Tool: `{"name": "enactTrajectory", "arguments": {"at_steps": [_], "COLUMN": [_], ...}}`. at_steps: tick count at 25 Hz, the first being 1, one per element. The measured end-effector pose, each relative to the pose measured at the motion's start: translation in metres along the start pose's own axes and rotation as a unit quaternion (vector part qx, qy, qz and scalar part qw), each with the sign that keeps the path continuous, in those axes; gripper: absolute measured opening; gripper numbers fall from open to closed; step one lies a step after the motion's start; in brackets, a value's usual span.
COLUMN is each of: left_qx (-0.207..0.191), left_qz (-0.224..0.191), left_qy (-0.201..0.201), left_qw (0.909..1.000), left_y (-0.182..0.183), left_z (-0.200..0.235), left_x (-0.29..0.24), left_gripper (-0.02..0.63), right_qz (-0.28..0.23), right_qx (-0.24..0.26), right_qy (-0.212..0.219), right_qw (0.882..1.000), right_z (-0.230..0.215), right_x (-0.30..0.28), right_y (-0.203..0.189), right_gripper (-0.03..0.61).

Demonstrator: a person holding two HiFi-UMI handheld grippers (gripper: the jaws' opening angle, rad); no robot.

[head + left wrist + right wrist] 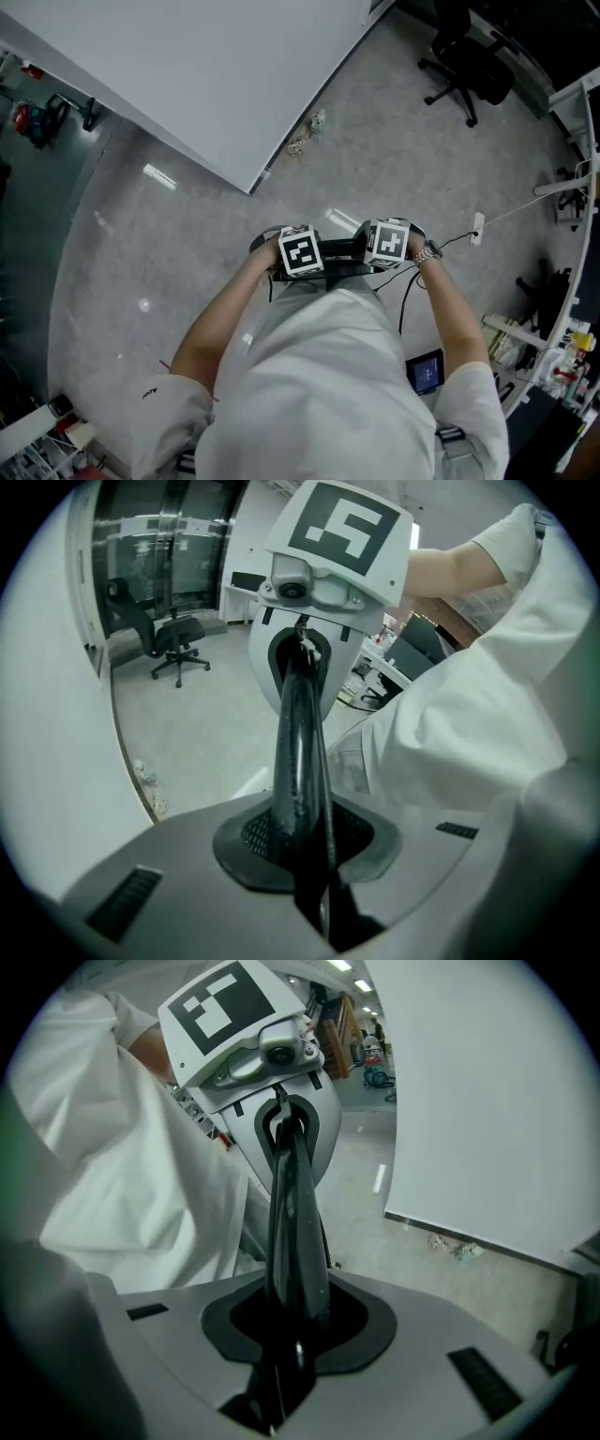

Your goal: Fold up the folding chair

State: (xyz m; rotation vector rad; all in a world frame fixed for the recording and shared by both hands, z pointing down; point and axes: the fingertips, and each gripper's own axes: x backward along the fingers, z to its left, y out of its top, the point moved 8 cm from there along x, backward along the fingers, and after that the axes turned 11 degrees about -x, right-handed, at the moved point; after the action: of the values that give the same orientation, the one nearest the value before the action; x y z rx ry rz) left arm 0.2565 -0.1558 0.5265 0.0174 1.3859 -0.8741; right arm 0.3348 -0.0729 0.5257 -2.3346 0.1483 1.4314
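Folding chair [343, 253]: only black bar showing, close before torso, spanning between two marker cubes; rest out of sight behind white shirt [319, 375]. Left gripper [302, 847] clamped on bar, pads pressed to both sides. Right gripper [291, 1335] likewise closed on same bar, further along. Grey floor [141, 272] beneath. White partition [206, 75] ahead, crumpled scrap [307, 133] at its foot. Black office chair [469, 61] well apart, upper right.
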Motion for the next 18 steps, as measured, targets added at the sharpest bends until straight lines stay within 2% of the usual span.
{"name": "enactTrajectory", "arguments": {"at_steps": [7,14,18], "left_qx": [0.085,0.146,0.161], "left_qz": [-0.006,-0.018,-0.017], "left_qy": [0.063,0.116,0.145], "left_qw": [0.9944,0.9823,0.9761], "left_y": [-0.033,-0.067,-0.076], "left_z": [0.021,0.029,0.042], "left_x": [0.026,0.056,0.073], "left_gripper": [0.067,0.067,0.067], "right_qz": [0.029,0.050,0.058], "right_qx": [0.091,0.169,0.194], "right_qy": [0.011,0.018,0.019], "right_qw": [0.995,0.984,0.979], "right_z": [-0.036,-0.052,-0.067], "right_x": [-0.001,-0.003,0.004], "right_y": [0.057,0.116,0.141], "right_gripper": [0.084,0.084,0.086]}}
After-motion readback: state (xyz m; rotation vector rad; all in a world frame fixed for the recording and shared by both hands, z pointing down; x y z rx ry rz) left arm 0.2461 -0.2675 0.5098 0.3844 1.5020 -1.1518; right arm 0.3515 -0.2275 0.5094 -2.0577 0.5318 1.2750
